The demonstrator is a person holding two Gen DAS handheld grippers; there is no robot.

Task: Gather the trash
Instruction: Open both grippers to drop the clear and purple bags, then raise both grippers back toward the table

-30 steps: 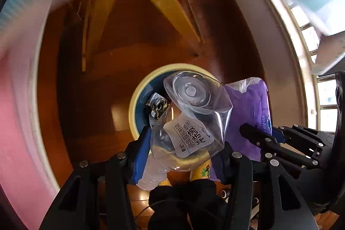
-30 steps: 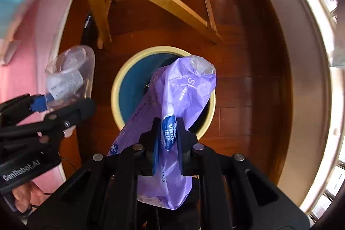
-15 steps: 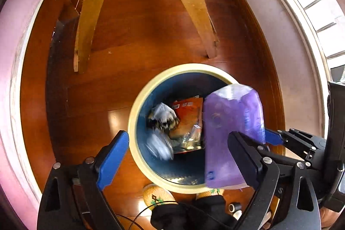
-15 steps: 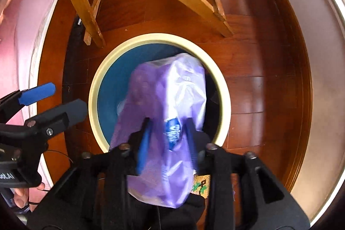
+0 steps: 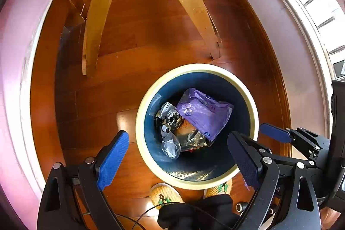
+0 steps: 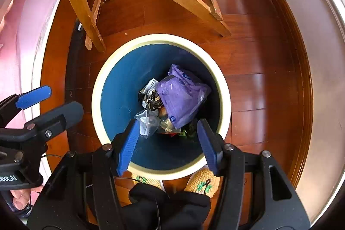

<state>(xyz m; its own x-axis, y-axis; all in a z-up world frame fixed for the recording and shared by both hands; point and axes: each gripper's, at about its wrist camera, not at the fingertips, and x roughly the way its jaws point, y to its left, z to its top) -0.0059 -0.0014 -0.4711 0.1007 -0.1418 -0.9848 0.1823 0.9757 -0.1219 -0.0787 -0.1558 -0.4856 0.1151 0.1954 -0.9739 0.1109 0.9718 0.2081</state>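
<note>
Above the bin (image 5: 254, 122), the left gripper (image 5: 179, 156) points straight down with its jaws spread wide and nothing between the blue pads (image 5: 112, 158). Just beside it, the right gripper (image 6: 168, 143) also hangs over the bin; its jaws are opening, and no item sits between its pads (image 6: 128, 146). Down below, the bin stands on the wooden floor (image 5: 151, 21), a round tub with a cream rim and a dark blue inside. At its bottom lies the trash: a purple bag (image 5: 202, 113) lies on top toward the far side, a crumpled clear bottle (image 5: 171, 147) lies near the near side, a black-and-white wrapper (image 5: 168, 118) is beside the bag, and an orange packet (image 5: 186, 128) shows partly under them. From the right wrist view the same heap appears, with the purple bag (image 6: 181, 96) uppermost and the bottle (image 6: 147, 122) just past the left pad. At the near side of the bin two patterned slippers (image 5: 163, 195) touch or nearly touch its base, with dark trouser cloth (image 6: 168, 204) over them. Beyond the bin, pale wooden chair legs (image 5: 97, 14) rest on the floor. A pale wall base (image 5: 286, 36) curves along the right, and pink fabric (image 5: 19, 46) fills the left edge.
</note>
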